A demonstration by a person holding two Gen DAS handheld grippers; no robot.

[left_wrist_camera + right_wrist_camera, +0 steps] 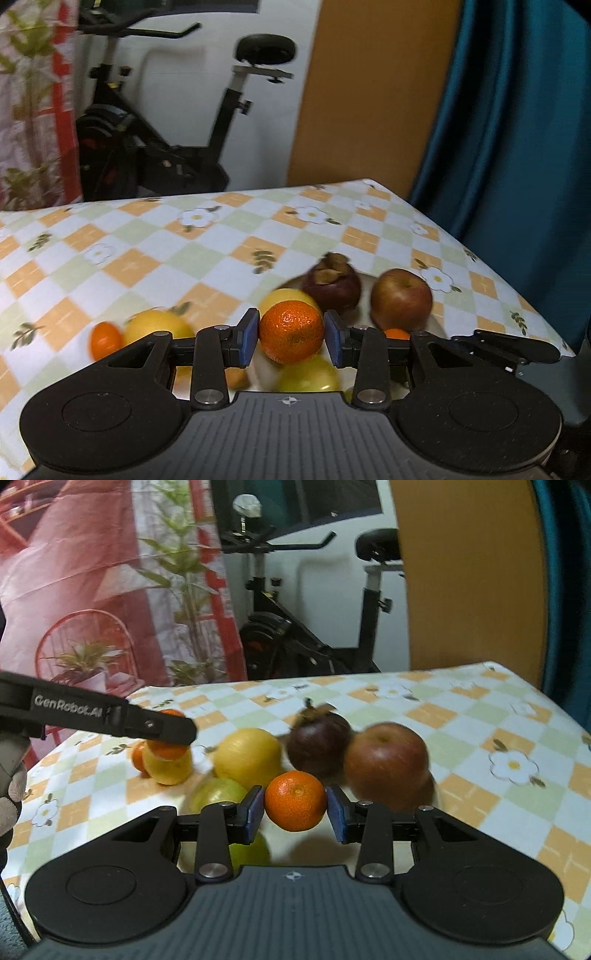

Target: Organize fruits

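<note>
Left wrist view: left gripper (291, 336) clamped on a mandarin (291, 331), blue pads pressing its two sides, fruit held clear above the checked tablecloth (147, 236). Beyond it, toward the table's right edge: mangosteen (330, 286), red apple (400, 299). A second small mandarin (105, 339) and a lemon (157, 326) lie to its left. Peel bright orange, pebbled, glossy.

Right wrist view: right gripper (295, 806) clamped on another mandarin (295, 800), held just before the apple (386, 764) and mangosteen (319, 738). The left gripper's arm enters from the left edge, over the lemons. Round fruit, no long axis.
</note>
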